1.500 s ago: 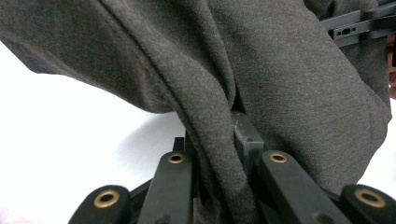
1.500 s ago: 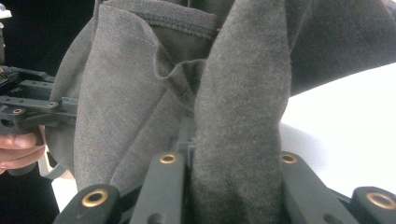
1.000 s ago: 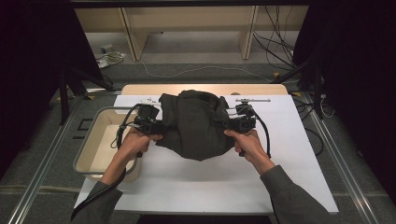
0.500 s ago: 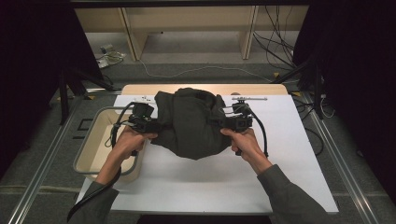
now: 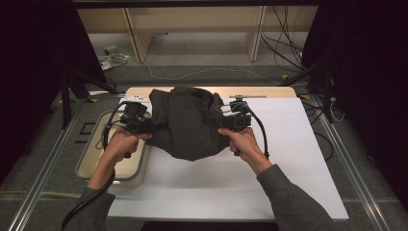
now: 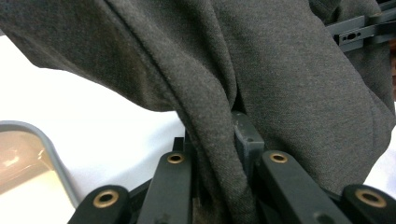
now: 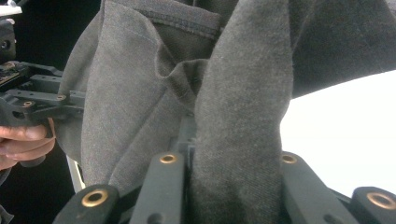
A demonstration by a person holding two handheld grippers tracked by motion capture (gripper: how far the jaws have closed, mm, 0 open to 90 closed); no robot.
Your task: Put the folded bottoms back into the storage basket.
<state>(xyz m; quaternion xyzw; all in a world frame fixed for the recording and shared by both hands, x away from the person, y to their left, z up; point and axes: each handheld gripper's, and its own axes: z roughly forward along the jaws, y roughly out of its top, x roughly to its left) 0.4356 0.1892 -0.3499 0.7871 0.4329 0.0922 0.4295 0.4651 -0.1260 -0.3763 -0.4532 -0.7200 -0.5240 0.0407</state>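
A dark grey garment (image 5: pixel 188 122) hangs bunched between my two grippers above the white table. The left gripper (image 5: pixel 149 126) pinches its left edge, and in the left gripper view a fold of the cloth (image 6: pixel 212 140) runs down between the black jaws. On the other side, the right gripper (image 5: pixel 225 120) clamps the right edge; in the right gripper view a thick fold (image 7: pixel 238 140) sits between the jaws, with a stitched hem (image 7: pixel 187 21) above it. The far hand and left gripper (image 7: pixel 37 105) appear at that view's left.
A beige tub with a grey rim (image 5: pixel 91 154) stands off the table's left side, under my left hand. The white table surface (image 5: pixel 216 187) lies below the garment. A small metal bar (image 5: pixel 247 96) rests near the far edge. Cables and wooden shelving lie on the floor beyond.
Both hands have carried the garment a little farther from the person and slightly up, still stretched between the grippers. The grips have not changed.
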